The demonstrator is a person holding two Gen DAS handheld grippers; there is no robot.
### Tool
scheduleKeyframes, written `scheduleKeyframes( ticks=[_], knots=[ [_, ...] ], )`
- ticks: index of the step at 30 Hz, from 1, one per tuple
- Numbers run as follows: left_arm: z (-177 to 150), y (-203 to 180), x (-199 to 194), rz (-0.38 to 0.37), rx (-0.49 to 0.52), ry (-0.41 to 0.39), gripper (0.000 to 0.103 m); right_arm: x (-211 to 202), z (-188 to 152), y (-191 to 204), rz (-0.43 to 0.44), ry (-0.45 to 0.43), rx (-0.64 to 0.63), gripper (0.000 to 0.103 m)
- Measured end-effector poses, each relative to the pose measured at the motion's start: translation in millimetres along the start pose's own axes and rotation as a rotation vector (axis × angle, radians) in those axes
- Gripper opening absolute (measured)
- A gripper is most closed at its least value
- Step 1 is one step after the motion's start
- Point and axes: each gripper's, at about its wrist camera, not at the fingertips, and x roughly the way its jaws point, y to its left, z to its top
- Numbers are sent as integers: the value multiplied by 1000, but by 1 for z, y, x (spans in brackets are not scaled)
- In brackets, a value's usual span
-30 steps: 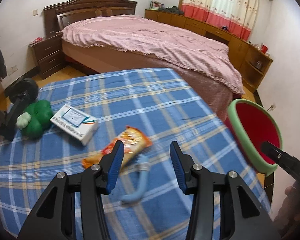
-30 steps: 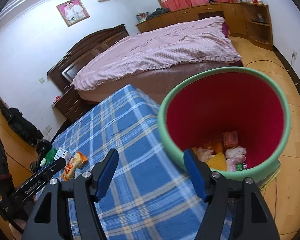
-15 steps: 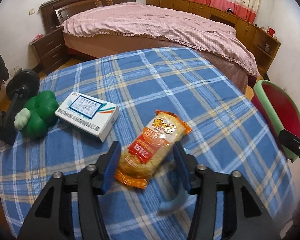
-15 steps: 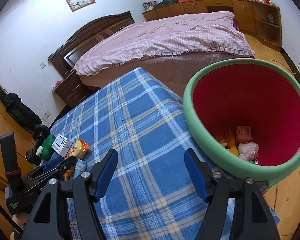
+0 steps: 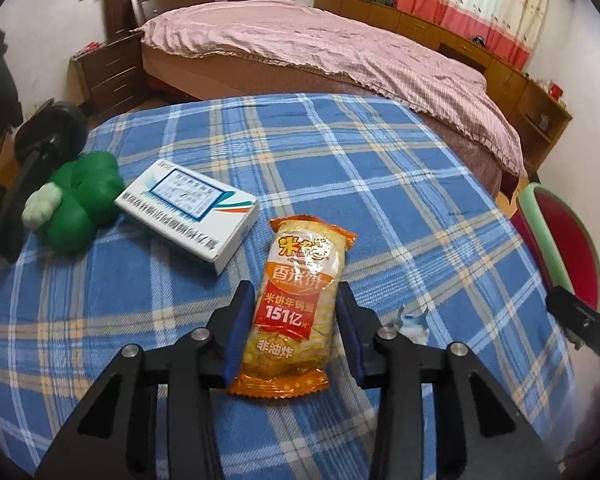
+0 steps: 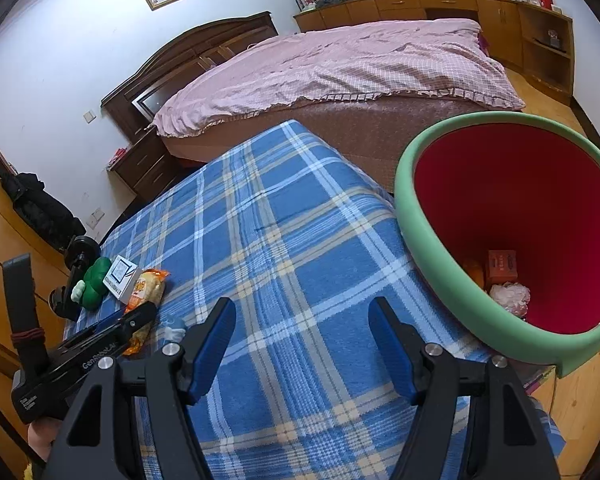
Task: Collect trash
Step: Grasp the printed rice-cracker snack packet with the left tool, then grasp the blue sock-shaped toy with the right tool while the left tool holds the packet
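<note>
An orange snack packet [image 5: 300, 300] lies on the blue plaid tablecloth [image 5: 340, 168]. It sits lengthwise between the fingers of my left gripper [image 5: 294, 292], whose jaws are closing, the blue pads meeting its two long sides. A small crumpled blue-white scrap [image 5: 414, 324] lies just right of that gripper. My right gripper [image 6: 302, 308] hangs open over bare cloth with nothing between its fingers. The green-rimmed red bin [image 6: 432, 280] stands to its right beside the table, with several bits of trash at its bottom. In the right wrist view the left gripper [image 6: 140, 312] and packet [image 6: 146, 286] are at far left.
A white box [image 5: 188, 208] and a green toy [image 5: 80, 200] lie left of the packet. A black stand [image 5: 40, 152] is at the table's left edge. Behind the table is a bed with a pink cover [image 5: 320, 48]. The bin [image 5: 556, 240] shows at right.
My left gripper came forward and down until the snack packet lay between its fingers, and its jaws narrowed onto it. In the right wrist view the bin slid to the right.
</note>
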Motion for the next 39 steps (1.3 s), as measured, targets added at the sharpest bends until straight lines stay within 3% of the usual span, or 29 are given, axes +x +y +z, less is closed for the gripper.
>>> scheduleKeyframes(
  ticks=[14,23,32,36,39],
  knots=[
    [-14,38,-46,63,-137,-78,41,13,-10,40,58,44,-87,72],
    [-24,69,-53,91,-223,-85,41,34,-22,79,101,98,-169,71],
    [-32,91,-56,98,-281,-89,41,56,-35,110,118,157,-235,52],
    [-36,96,-54,95,-291,-82,41,58,-38,116,98,142,-261,38],
    [-38,96,-54,89,-295,-77,41,60,-39,117,86,139,-267,21]
  ],
)
